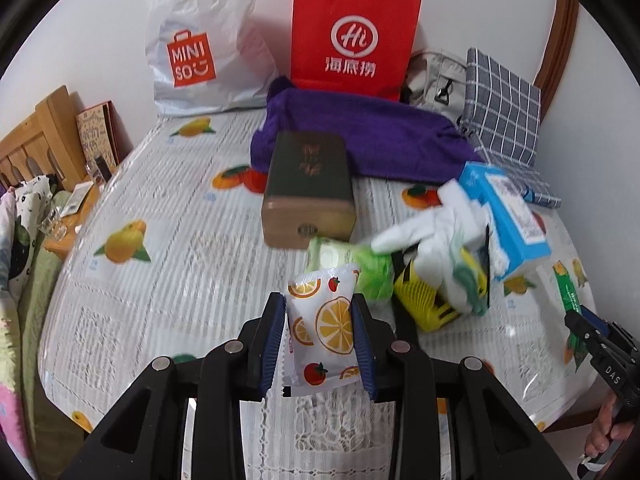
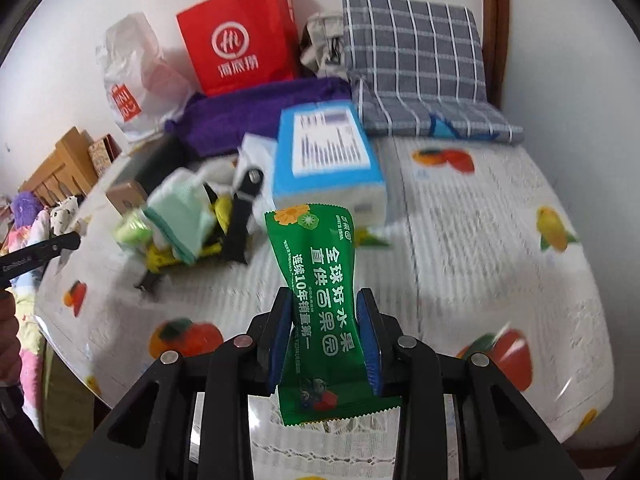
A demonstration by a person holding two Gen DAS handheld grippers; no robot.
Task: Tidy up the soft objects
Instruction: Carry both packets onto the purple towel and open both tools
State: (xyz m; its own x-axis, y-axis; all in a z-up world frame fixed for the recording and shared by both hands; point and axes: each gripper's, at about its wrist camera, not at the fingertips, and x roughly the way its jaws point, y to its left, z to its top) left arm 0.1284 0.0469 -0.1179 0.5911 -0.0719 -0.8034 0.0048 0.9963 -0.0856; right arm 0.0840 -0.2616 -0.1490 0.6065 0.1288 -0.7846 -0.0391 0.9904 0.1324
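My left gripper (image 1: 320, 320) is shut on a white tissue pack (image 1: 324, 332) printed with orange slices and strawberries, held above the table. My right gripper (image 2: 325, 320) is shut on a green snack packet (image 2: 320, 292) with white lettering; that gripper (image 1: 588, 330) also shows at the right edge of the left wrist view. On the table lie a green tissue pack (image 1: 352, 264), a white glove (image 1: 432, 224) over a yellow and black tool (image 1: 424, 300), a blue tissue box (image 1: 508, 212) and a purple towel (image 1: 368, 128).
A brown and green box (image 1: 308, 192) stands mid-table. Against the wall stand a red paper bag (image 1: 352, 36), a white Miniso bag (image 1: 192, 48) and a checked cushion (image 2: 416, 64). A wooden headboard (image 1: 36, 140) and bedding lie left. The table edge (image 2: 592, 420) curves near me.
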